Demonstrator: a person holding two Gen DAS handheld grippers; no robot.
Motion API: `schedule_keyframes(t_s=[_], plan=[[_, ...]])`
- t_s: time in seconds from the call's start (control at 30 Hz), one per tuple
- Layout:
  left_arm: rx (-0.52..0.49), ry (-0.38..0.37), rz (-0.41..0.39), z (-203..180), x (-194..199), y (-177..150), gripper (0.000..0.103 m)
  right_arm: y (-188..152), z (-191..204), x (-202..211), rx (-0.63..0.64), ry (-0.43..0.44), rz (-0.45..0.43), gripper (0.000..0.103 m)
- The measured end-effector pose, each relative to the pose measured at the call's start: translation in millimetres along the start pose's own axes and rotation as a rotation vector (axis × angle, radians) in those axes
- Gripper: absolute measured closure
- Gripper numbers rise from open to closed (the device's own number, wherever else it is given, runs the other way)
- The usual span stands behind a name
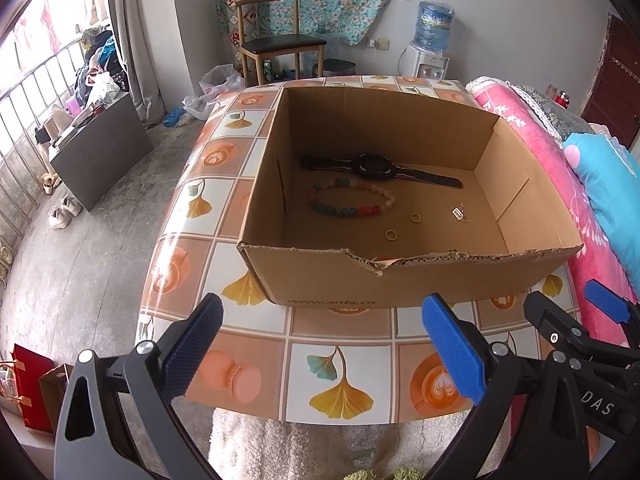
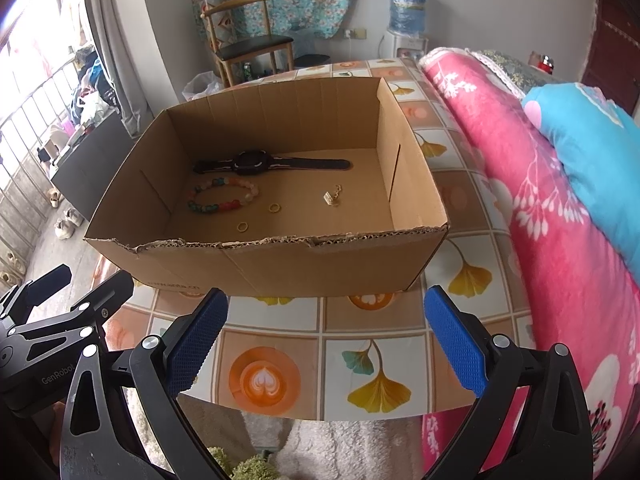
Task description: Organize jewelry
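Both wrist views face an open cardboard box [image 1: 400, 276] standing on a table [image 1: 340, 376] covered with a ginkgo-and-coffee patterned cloth. The jewelry lies on the box floor: a black watch [image 1: 376, 168] toward the far wall, a multicoloured bead bracelet [image 1: 350, 200] just in front of it, two small gold rings [image 1: 416, 217] [image 1: 390, 234] nearer the front wall, and a small gold charm [image 1: 458, 212] to their right. Nothing remains on the tablecloth outside the box. The left gripper [image 1: 332, 344] and the right gripper [image 2: 326, 340] hang side by side over the near table edge, short of the box, each with its jaws spread wide and holding nothing. By this layout, the gathering step appears complete or nearly so. Any further move would require reaching over the torn front wall and closing finely on a ring or the charm, small items lying flat on cardboard.
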State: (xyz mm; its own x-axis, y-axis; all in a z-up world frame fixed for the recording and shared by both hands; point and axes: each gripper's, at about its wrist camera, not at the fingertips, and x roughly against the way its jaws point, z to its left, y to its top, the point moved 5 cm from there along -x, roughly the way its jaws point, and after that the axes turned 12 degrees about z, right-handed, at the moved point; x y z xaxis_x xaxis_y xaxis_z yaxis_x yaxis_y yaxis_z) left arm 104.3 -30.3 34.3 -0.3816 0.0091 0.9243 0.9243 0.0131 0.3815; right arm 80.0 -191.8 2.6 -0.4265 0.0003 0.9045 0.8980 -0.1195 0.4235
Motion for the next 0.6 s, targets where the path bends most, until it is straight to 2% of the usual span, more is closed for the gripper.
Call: schedule_keyframes(t_s=[0.6], plan=[[0.001, 0.009, -0.008, -3.0, 4.8, -1.1, 0.006, -1.3, 0.5, 1.8, -0.004, 0.002, -0.001, 0.008]])
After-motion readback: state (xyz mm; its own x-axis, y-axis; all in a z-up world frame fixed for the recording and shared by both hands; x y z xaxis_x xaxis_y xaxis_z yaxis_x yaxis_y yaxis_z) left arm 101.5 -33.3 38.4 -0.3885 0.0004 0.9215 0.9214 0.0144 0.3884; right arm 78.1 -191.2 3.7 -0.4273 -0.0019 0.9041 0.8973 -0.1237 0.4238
